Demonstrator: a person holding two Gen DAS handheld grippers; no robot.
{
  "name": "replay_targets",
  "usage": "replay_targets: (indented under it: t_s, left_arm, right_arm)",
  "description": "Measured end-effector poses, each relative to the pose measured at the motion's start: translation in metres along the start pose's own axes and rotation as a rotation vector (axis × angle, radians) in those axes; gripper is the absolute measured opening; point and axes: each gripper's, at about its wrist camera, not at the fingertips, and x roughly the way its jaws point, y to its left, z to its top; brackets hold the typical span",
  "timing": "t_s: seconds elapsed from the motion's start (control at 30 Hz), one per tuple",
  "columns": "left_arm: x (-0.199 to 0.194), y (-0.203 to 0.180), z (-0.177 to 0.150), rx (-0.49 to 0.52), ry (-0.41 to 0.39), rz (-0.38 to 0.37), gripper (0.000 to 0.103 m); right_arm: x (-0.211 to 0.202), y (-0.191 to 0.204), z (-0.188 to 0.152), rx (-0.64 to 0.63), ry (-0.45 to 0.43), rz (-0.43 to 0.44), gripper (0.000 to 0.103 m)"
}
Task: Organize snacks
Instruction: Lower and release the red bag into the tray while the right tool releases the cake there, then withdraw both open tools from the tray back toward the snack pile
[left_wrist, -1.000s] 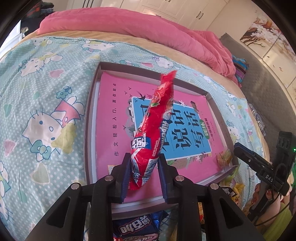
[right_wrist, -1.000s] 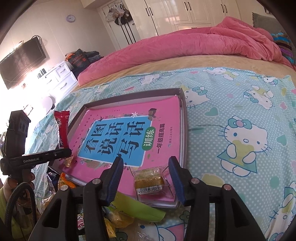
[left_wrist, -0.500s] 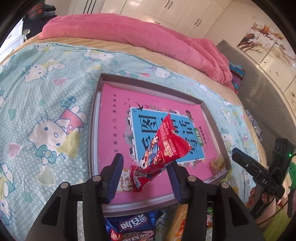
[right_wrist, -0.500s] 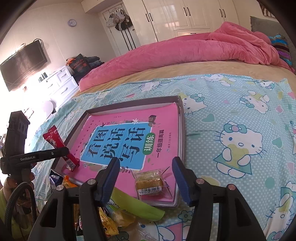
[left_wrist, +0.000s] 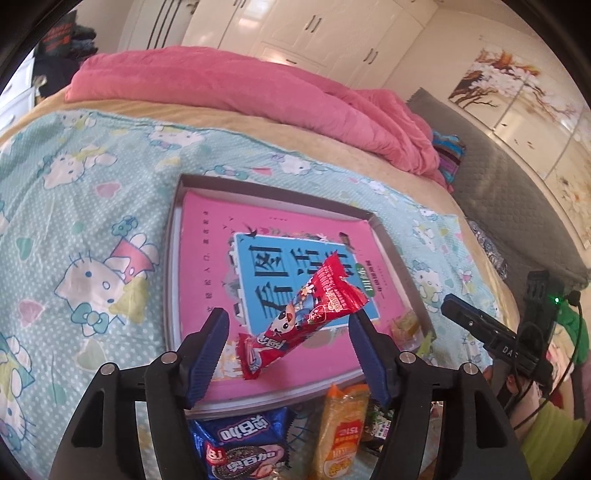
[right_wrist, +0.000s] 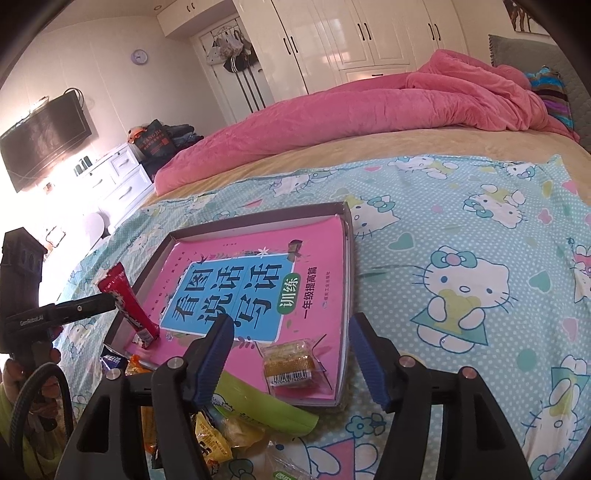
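Note:
A red snack packet leans tilted between the fingers of my left gripper, whose jaws are opening. Its lower end rests on the pink book in the grey tray; the pads do not press it. In the right wrist view the red packet stands slanted at the tray's near left corner, beside the left gripper. My right gripper, its jaws opening too, hovers over a clear-wrapped golden pastry lying on the book in the tray, not touching it.
Loose snacks are piled at the tray's near edge: a blue cookie packet, an orange packet, a green packet and yellow ones. A pink duvet lies across the bed behind. The right gripper shows at the right.
My left jaws have spread and let go of the red packet, which tipped from upright to a lean with its end on the book. The left gripper rose a little. The right jaws widened.

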Motion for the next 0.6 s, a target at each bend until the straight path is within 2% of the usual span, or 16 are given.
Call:
replay_targets:
  t_s: [0.13,0.6]
  left_arm:
    - [-0.003,-0.005,-0.001,0.024,-0.019,0.039,0.074]
    - [-0.022,0.002,-0.004,-0.005,-0.061,0.053,0.077]
  right_arm:
    - [-0.005,0.001,0.0,-0.001,-0.015,-0.003,0.066]
    - [-0.017,0.01,-0.004,-0.017,-0.031,0.008,0.068]
